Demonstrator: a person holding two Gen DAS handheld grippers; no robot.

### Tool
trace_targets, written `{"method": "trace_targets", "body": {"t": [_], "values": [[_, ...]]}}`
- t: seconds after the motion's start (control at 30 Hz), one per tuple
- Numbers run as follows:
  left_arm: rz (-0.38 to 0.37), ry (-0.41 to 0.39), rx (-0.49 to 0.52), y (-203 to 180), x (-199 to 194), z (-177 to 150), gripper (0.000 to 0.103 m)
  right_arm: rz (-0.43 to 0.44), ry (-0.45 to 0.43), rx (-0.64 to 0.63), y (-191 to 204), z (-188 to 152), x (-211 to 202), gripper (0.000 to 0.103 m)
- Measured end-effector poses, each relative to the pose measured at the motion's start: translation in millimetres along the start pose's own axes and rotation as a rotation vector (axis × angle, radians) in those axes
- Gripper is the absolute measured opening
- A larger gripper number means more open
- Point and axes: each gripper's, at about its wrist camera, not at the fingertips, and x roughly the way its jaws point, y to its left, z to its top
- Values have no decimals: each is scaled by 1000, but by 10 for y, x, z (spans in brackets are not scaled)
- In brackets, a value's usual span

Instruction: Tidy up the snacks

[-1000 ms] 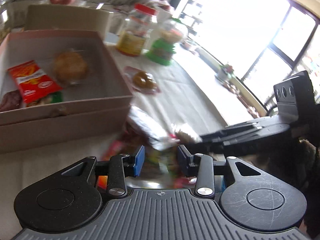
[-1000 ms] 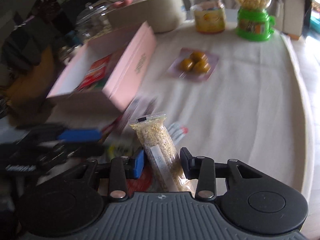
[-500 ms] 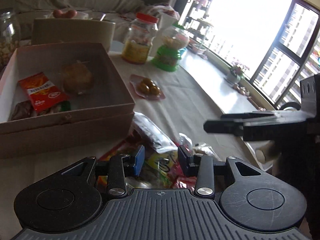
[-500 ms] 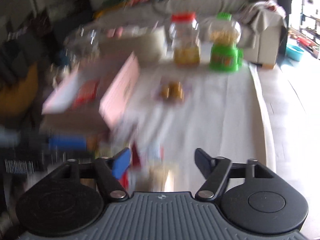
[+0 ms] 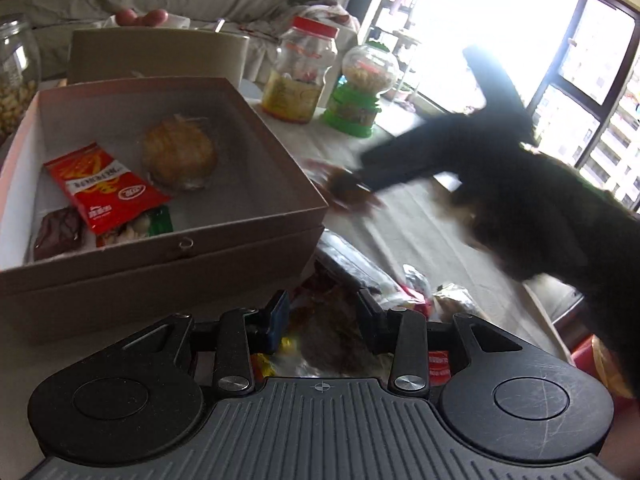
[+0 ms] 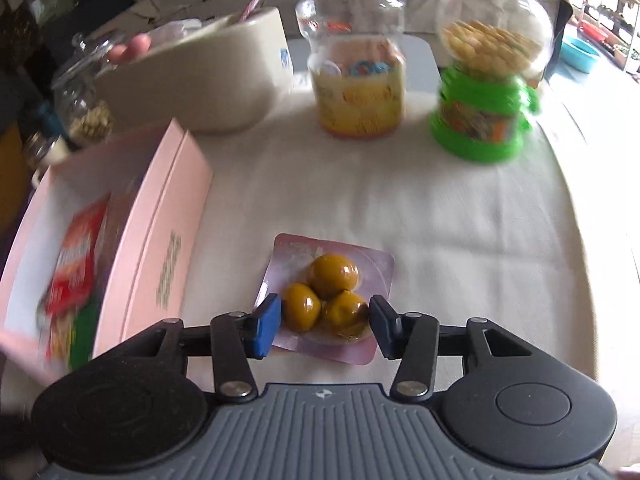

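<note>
The table (image 6: 460, 216) is covered with a pale cloth, matt and slightly creased. The pink box (image 6: 160, 248) looks like smooth cardboard with a matt finish; inside it lies a red packet (image 5: 102, 186) of glossy printed foil. The egg pack (image 6: 326, 300) is a shiny clear plastic film over three glossy brown-yellow eggs. The jar (image 6: 356, 60) is of clear plastic with a red plastic lid, and the candy dispenser (image 6: 486, 76) has a clear dome on a glossy green plastic base. The right gripper (image 6: 324, 322) is of black matt plastic with a ribbed grey body, metal pivot pins and one blue rubbery pad.
</note>
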Motion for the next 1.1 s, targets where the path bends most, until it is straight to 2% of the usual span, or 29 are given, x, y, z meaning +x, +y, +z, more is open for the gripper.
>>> {"method": "trace_targets", "body": {"t": [0.1,0.23,0.37,0.43,0.5,0.57,0.63,0.7,0.77,0.83,0.9,0.93,1.03,1.1], "values": [[-26,24,19,-5,117,-2,41,-19,9,17,-174,-402,-265,48],[-62,48,86,-136,146,-85,42,47,25,51,-411,-884,-603,49],[-74,93,170,-375,90,-210,42,7,-37,-55,-386,-1271,-966,49],[-74,120,216,-517,85,-284,42,6,-58,-101,-335,-1401,-1110,54],[-58,119,218,-617,72,-319,42,16,-76,-116,-290,-1525,-1209,62],[-58,89,148,-617,17,-284,42,26,-93,-117,-268,-1619,-1292,64],[-54,39,30,-548,-33,-217,42,43,-111,-110,-256,-1715,-1351,64],[-4,-3,-58,-470,-45,-153,42,61,-126,-81,-252,-1769,-1338,66],[49,-36,-99,-400,-31,-121,42,70,-149,-63,-204,-1801,-1276,66],[67,-38,-158,-289,-20,-109,42,105,-177,-31,-131,-1808,-1204,66],[52,-37,-229,-160,-15,-146,42,165,-195,1,-56,-1749,-1086,63],[39,-34,-256,-107,-27,-186,42,170,-200,12,-6,-1704,-1024,58],[-25,-18,-289,23,-41,-270,42,106,-239,-21,162,-1567,-882,48],[-80,-8,-289,48,-33,-336,42,66,-248,-56,256,-1484,-822,45]]}}
